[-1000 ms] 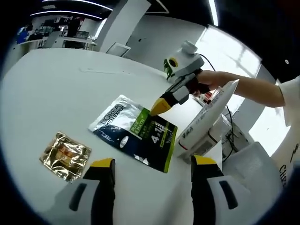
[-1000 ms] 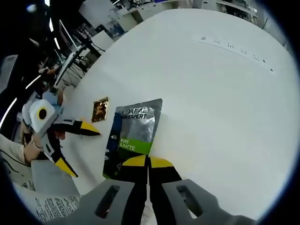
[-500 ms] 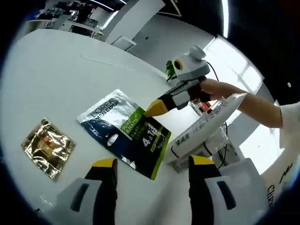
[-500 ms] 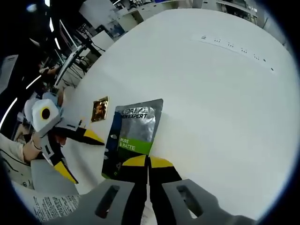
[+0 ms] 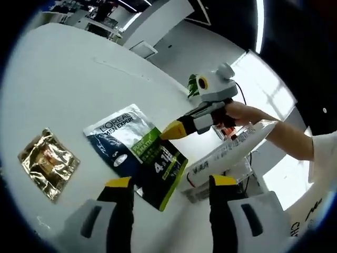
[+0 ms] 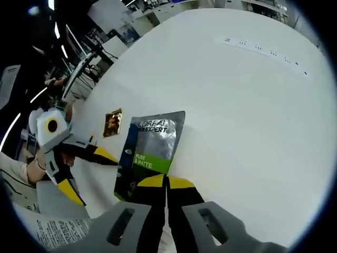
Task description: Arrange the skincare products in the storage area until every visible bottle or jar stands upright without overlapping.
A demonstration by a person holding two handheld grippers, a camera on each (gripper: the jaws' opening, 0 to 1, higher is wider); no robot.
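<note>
While the person stands over the round white table (image 5: 63,68), three flat items lie on it. Furthest left in the left gripper view is a small crinkled gold foil sachet (image 5: 47,164), flat on the tabletop and well apart from the rest. Next comes a flat silver, dark blue and green printed sachet (image 5: 138,153), also lying flat, with its green end pointing toward the left gripper (image 5: 167,185). That tool's two yellow-tipped black jaws are spread wide apart, hovering just above the green end with nothing between them. Further right, the right gripper (image 5: 172,129) reaches in from a bare forearm, its yellow tips drawn together just beside the printed sachet's upper edge. Beyond it, a white oblong carton with small black print (image 5: 231,153) leans on a clear plastic holder at the table's edge.

From the right gripper view, the left gripper (image 6: 87,171) enters at the left, jaws parted, one tip close to the printed sachet's (image 6: 150,150) side. The gold foil sachet (image 6: 112,122) lies just beyond it, apart. At the bottom, the right gripper's (image 6: 166,181) own yellow tips are pressed together over the near end of the printed sachet; whether they pinch its edge I cannot tell.
</note>
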